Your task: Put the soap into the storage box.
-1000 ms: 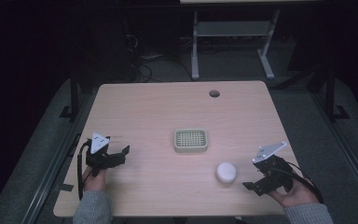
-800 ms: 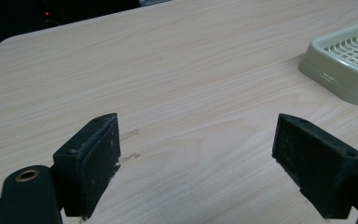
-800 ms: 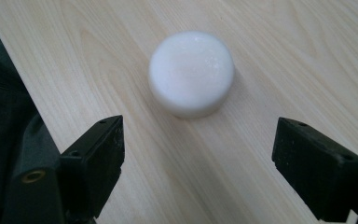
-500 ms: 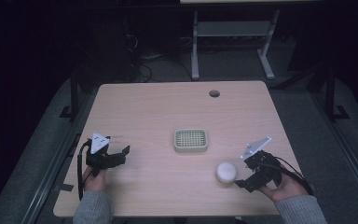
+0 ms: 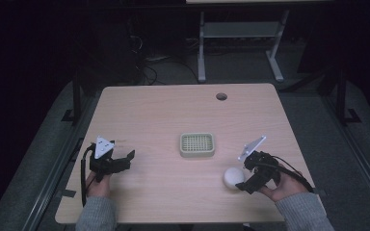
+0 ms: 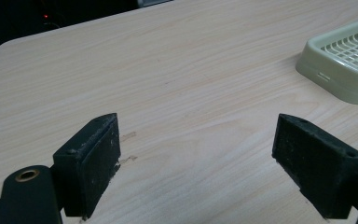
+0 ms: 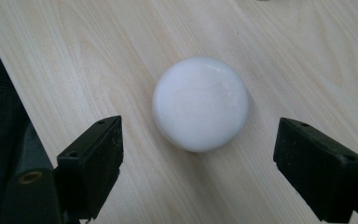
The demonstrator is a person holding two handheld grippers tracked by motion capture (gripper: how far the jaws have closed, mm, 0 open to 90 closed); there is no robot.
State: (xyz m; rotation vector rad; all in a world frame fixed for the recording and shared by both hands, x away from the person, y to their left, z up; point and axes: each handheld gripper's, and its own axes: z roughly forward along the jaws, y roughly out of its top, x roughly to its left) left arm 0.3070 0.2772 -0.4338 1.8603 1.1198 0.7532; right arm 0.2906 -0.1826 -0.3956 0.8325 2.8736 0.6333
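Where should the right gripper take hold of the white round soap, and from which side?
Grip the white soap across its widest middle, coming in low along the table from the right gripper side: it is smooth and domed, so higher fingers would probably slip.

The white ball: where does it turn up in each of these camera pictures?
High view: the white ball lies at lower right on the table, just left of the right tongs.
Left gripper view: not in this picture.
Right gripper view: the ball sits at centre, just ahead of the open jaws.
Shared landmark: the pale wood-grain tabletop.
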